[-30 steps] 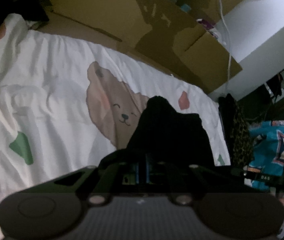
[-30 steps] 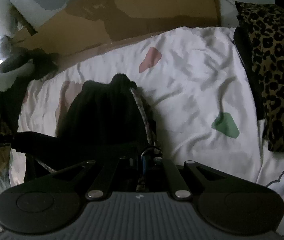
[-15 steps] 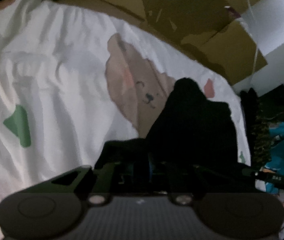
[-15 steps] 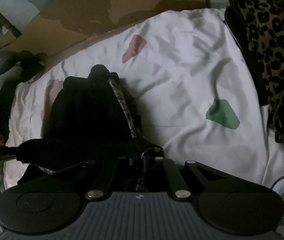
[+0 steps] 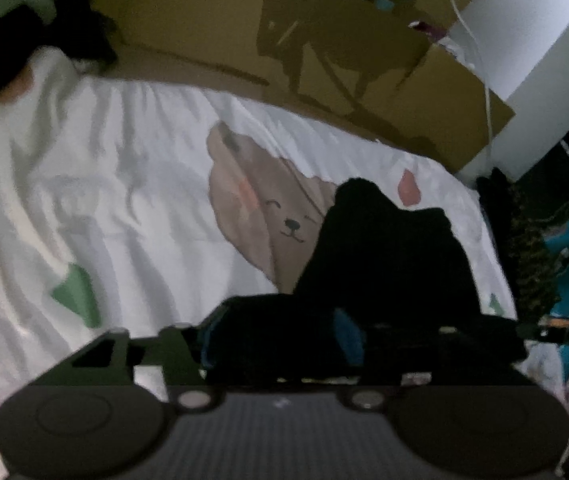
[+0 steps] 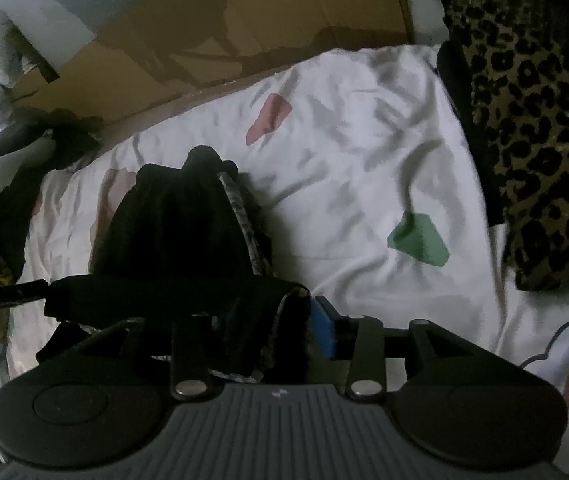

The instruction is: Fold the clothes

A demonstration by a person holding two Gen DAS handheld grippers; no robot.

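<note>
Both tools — left tool [image 5: 280, 340] and right tool [image 6: 262, 338] — have their jaws parted around the black garment's [image 5: 388, 256] near edge on the bed [image 5: 124, 208]; withdraw level so the fold holds.

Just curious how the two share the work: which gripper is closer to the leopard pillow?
Right. The leopard pillow lies close ahead of the right gripper, on its right side. From the left gripper it sits farther off, past the black garment.
</note>
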